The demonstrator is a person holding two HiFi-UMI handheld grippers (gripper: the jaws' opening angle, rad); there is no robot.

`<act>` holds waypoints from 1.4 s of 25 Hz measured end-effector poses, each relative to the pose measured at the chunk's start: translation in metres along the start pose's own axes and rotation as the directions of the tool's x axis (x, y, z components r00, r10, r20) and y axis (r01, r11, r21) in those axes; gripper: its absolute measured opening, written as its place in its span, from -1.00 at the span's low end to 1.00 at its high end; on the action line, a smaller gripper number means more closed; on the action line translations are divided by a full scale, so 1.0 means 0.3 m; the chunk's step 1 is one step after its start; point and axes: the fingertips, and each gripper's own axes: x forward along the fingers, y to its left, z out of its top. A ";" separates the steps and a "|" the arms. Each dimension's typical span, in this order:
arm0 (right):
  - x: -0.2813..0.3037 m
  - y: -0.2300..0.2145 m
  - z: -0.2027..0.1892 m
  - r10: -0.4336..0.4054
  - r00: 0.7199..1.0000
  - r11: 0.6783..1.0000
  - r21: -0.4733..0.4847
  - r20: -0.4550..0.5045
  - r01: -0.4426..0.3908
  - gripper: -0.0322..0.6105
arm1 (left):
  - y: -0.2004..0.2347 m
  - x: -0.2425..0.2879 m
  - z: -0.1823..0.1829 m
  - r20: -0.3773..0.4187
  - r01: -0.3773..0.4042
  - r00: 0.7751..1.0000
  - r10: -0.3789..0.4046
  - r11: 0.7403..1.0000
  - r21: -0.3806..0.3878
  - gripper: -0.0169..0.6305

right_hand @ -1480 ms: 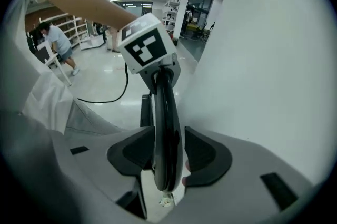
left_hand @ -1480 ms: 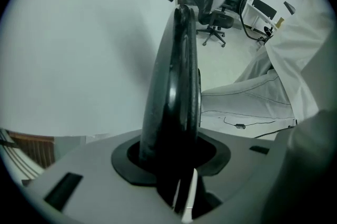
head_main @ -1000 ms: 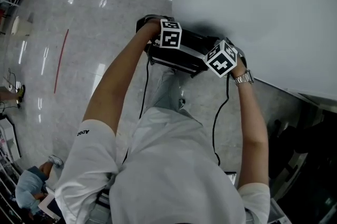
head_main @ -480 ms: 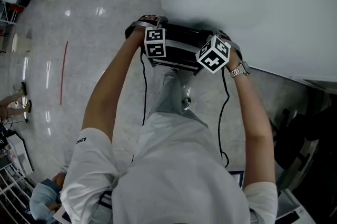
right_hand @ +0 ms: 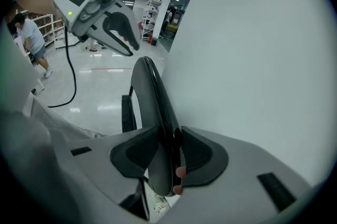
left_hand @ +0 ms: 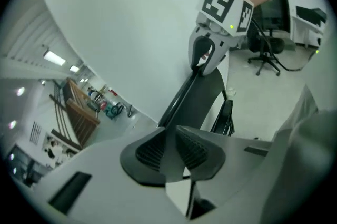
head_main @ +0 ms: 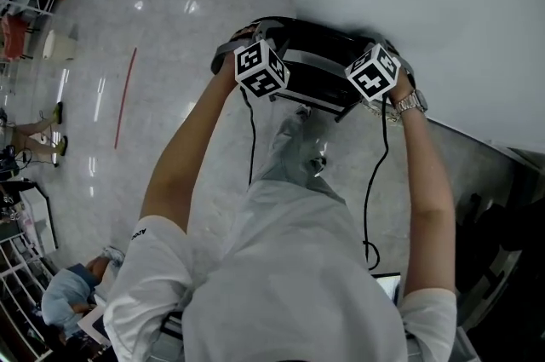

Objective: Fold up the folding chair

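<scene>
A: Report pose of left gripper [left_hand: 172,136].

B: Carried on the outstretched left forearm [head_main: 192,147], angled downward. Left marker cube [head_main: 261,68] on top, black-and-white square patterns facing up. Jaws just closing in, now nearly together, with only a narrow slit left and nothing between the pads. Held off the chair [head_main: 319,54], whose top edge lies ahead of and below the jaw tips, not touching them.

A: Report right gripper [right_hand: 169,134].

B: Carried on the outstretched right forearm [head_main: 426,181], with a wristwatch [head_main: 411,102] at the wrist, pointed steeply down. Right marker cube [head_main: 373,71] on top. Jaws partly apart and clamped on the chair's thin, curved black panel, one pad pressed on each face. Panel running straight ahead from between the pads. Black cable [head_main: 375,173] trailing back from the gripper.

A: State chair location.

B: Standing on the pale glossy floor [head_main: 170,54], close beside a white panel [head_main: 426,2] to the right of the right jaws. Contact with that panel not determinable. Black frame bar to the left of the gripped part.

A: List legible writing.

B: Dark lettering on the white sleeve [head_main: 136,214], too small to read reliably.
</scene>
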 end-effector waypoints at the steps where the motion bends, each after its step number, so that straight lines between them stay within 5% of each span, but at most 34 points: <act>1: 0.001 -0.004 0.009 -0.013 1.000 1.000 0.012 -0.007 0.013 -0.49 | -0.007 -0.022 -0.018 -0.006 -0.018 1.000 0.017 0.998 -0.062 -0.80; 6: 0.001 -0.035 0.025 -0.079 0.996 0.996 0.037 -0.044 0.081 -0.49 | -0.095 -0.062 -0.056 -0.035 -0.055 0.998 0.046 0.946 -0.320 -0.88; 9: 0.004 -0.046 0.021 -0.094 0.994 0.994 0.056 -0.056 0.098 -0.49 | -0.156 -0.065 -0.088 -0.016 -0.024 1.000 0.018 0.863 -0.505 -0.88; 12: 0.011 -0.064 -0.009 -0.118 0.990 0.990 0.072 -0.076 0.123 -0.49 | -0.225 -0.079 -0.112 0.061 0.057 0.998 -0.020 0.708 -0.704 -0.88; 16: 0.007 -0.110 -0.037 -0.144 0.986 0.983 0.102 -0.088 0.153 -0.49 | -0.327 -0.138 -0.200 0.162 0.157 0.987 -0.024 0.421 -0.893 -0.88; 19: 0.014 -0.095 0.001 -0.163 0.980 0.978 0.112 -0.114 0.176 -0.49 | -0.384 -0.233 -0.409 0.129 0.123 0.992 0.000 0.299 -0.946 -0.88; 21: 0.028 -0.091 0.016 -0.163 0.978 0.975 0.129 -0.129 0.179 -0.49 | -0.392 -0.291 -0.542 0.108 0.098 0.994 0.021 0.270 -0.958 -0.88; 26: -0.036 -0.109 0.018 -0.272 0.955 0.934 0.207 -0.117 0.291 -0.49 | -0.379 -0.410 -0.817 0.057 0.042 0.997 0.045 0.283 -0.958 -0.88; 28: -0.102 -0.085 0.094 -0.298 0.954 0.904 0.307 -0.045 0.297 -0.49 | -0.359 -0.463 -0.930 0.023 0.005 0.998 0.066 0.262 -0.965 -0.88; 31: -0.162 0.034 0.272 -0.244 0.961 0.866 0.475 0.128 0.156 -0.60 | -0.327 -0.534 -1.047 -0.010 -0.035 0.993 0.121 0.210 -0.977 -0.88; 35: -0.217 0.255 0.452 -0.233 0.928 0.794 0.607 0.291 0.009 -0.88 | -0.297 -0.636 -1.100 -0.027 -0.069 0.982 0.187 0.223 -0.972 -0.91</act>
